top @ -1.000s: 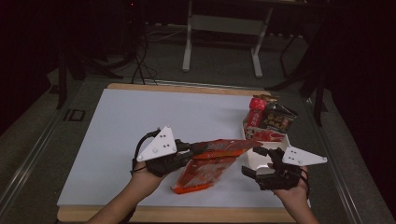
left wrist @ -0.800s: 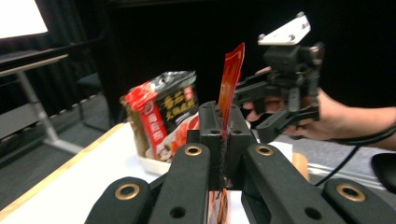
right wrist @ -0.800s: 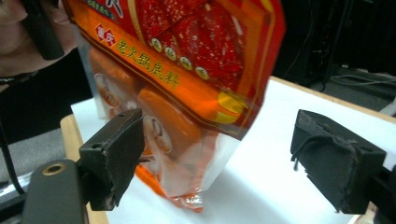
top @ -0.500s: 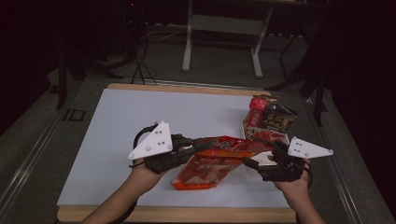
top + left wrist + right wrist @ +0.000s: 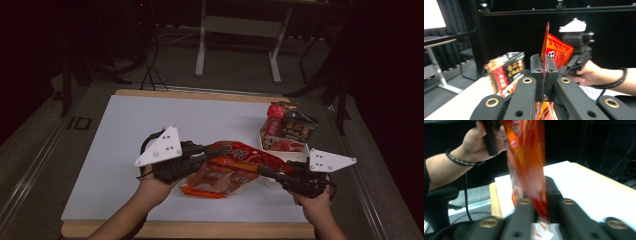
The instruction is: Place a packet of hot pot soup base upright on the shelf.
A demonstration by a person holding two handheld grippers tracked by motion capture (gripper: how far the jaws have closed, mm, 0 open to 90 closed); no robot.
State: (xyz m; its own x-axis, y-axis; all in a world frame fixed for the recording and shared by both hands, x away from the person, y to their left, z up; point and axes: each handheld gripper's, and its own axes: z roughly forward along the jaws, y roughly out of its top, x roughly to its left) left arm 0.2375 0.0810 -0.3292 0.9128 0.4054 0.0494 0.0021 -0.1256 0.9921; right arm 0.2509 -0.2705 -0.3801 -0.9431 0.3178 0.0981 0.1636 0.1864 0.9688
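A red-orange snack bag (image 5: 232, 167) hangs stretched between both grippers above the white board. My left gripper (image 5: 216, 151) is shut on the bag's left end; in the left gripper view its jaws (image 5: 544, 68) pinch the bag's thin edge (image 5: 554, 48). My right gripper (image 5: 262, 171) grips the bag's right end. Its jaws have just been closing, and in the right gripper view the gripper (image 5: 540, 195) stands shut with the blurred bag (image 5: 526, 152) rising from between its jaws.
A white tray (image 5: 300, 150) at the board's right edge holds a red packet (image 5: 274, 117) and a dark packet (image 5: 297, 127), just behind the right gripper. The white board (image 5: 150, 125) lies on a wood-edged table. Table legs and cables stand on the floor beyond.
The right gripper came in from the right and closed on the bag's right end. The bag, which slanted down from the left gripper, now hangs nearly level between the two.
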